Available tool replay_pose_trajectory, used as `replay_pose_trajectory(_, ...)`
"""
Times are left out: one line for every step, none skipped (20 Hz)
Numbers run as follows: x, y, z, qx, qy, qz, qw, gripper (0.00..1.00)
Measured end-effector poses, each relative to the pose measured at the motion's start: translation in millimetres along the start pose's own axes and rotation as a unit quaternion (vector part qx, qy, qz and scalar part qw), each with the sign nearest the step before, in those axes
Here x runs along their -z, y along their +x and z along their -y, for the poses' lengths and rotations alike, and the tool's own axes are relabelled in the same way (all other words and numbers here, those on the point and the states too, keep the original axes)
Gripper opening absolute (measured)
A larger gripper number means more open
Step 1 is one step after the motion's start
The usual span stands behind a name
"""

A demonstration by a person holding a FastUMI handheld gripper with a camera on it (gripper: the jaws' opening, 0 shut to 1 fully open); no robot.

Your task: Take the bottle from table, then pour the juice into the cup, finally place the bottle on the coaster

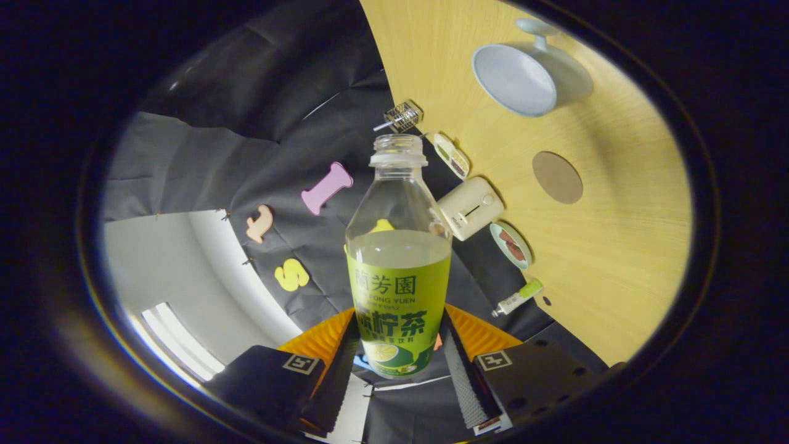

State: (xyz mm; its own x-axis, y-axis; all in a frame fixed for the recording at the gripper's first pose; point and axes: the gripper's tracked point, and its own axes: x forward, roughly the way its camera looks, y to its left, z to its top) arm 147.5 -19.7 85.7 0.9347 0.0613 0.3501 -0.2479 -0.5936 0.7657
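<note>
Bottle point(399, 259) held between the two fingers of the gripper point(400, 364), which are clenched on its lower labelled body, one on each flank. The view is rolled, so the wooden table point(616, 271) stands to one side beyond the bottle; the bottle itself appears lifted clear of it. The cap is off and the neck is open. Clear plastic walls, liquid filling about the lower half: judged moderately light, with a weight that will shift toward the neck on tilting. The thin wall is likely to flex under pressure, and the label sleeve may slip. The present low grip on the label seems adequate, provided the squeeze remains gentle. The cup point(530, 77) lies well beyond the bottle's mouth on the table, and the round coaster point(557, 177) sits between cup and bottle, apart from both.
</note>
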Motion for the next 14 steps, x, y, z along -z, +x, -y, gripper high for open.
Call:
replay_pose_trajectory(0.0, 0.2, 0.3, -0.001, -0.003, 0.001, 1.000, 0.78)
replay_pose_trajectory(0.0, -0.2, 1.5, 0.000, -0.007, 0.001, 1.000, 0.78)
replay_pose_trajectory(-0.1, -1.0, 2.1, 0.002, -0.010, 0.002, 1.000, 0.77)
replay_pose_trajectory(-0.3, -1.7, 3.2, 0.004, -0.013, 0.001, 1.000, 0.77)
replay_pose_trajectory(-0.4, -1.6, 3.3, 0.005, -0.017, 0.001, 1.000, 0.78)
replay_pose_trajectory(-0.4, -1.9, 4.3, 0.005, -0.025, 0.002, 1.000, 0.78)
replay_pose_trajectory(-1.5, -2.7, 6.6, 0.005, -0.037, 0.004, 0.999, 0.78)
replay_pose_trajectory(-0.9, -3.3, 11.4, 0.010, -0.054, 0.003, 0.998, 0.78)
replay_pose_trajectory(-0.6, -1.2, 18.7, 0.024, -0.074, -0.003, 0.997, 0.78)
replay_pose_trajectory(1.4, -1.0, 27.0, 0.045, -0.094, -0.013, 0.994, 0.77)
replay_pose_trajectory(1.0, -1.9, 30.5, 0.067, -0.117, -0.018, 0.991, 0.77)
replay_pose_trajectory(0.2, -3.5, 34.7, 0.082, -0.140, -0.021, 0.986, 0.77)
replay_pose_trajectory(2.6, -9.0, 38.1, 0.092, -0.159, -0.027, 0.983, 0.78)
replay_pose_trajectory(4.8, -14.3, 40.5, 0.098, -0.174, -0.030, 0.980, 0.78)
